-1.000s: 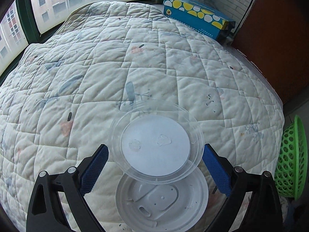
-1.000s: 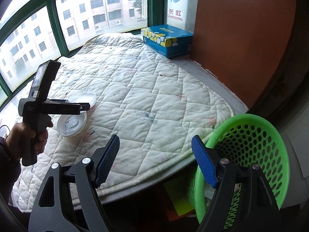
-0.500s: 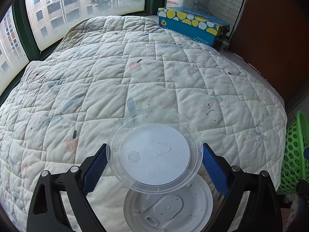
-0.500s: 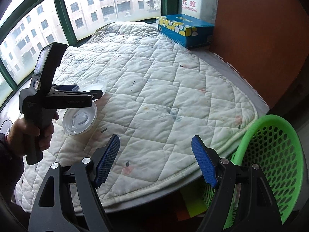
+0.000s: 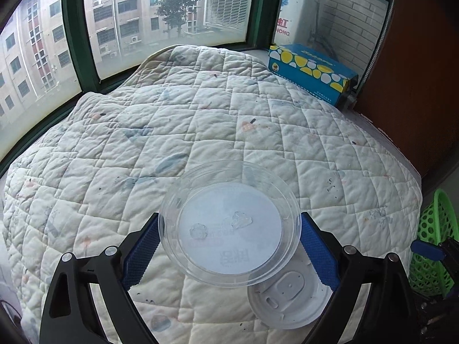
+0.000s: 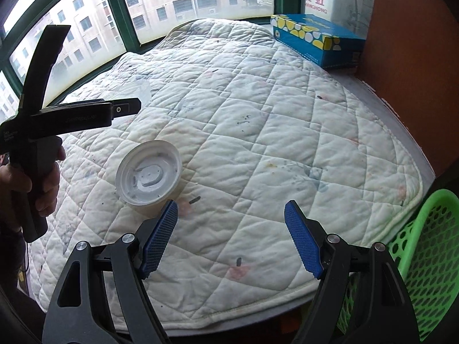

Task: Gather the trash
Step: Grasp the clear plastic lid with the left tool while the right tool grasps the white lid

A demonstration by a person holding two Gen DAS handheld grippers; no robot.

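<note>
My left gripper (image 5: 229,240) is clamped across a clear plastic lid (image 5: 231,223), its jaws having just closed in a little, and holds it above the quilt (image 5: 200,132). A white cup lid (image 6: 149,172) lies on the quilt just ahead-left of my right gripper (image 6: 231,238), whose jaws stand apart on nothing. The green basket (image 6: 424,258) sits to its right.

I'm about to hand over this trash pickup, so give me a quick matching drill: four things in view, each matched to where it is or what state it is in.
Things:
1. clear lid
2. white lid
3. green basket
4. blue box

Places or states:
A. lying on the quilt
B. beside the quilt's near right edge
C. at the far end by the window
D. gripped between the left gripper's pads

Pairs: 1-D, 2-A, 3-B, 4-C
</note>
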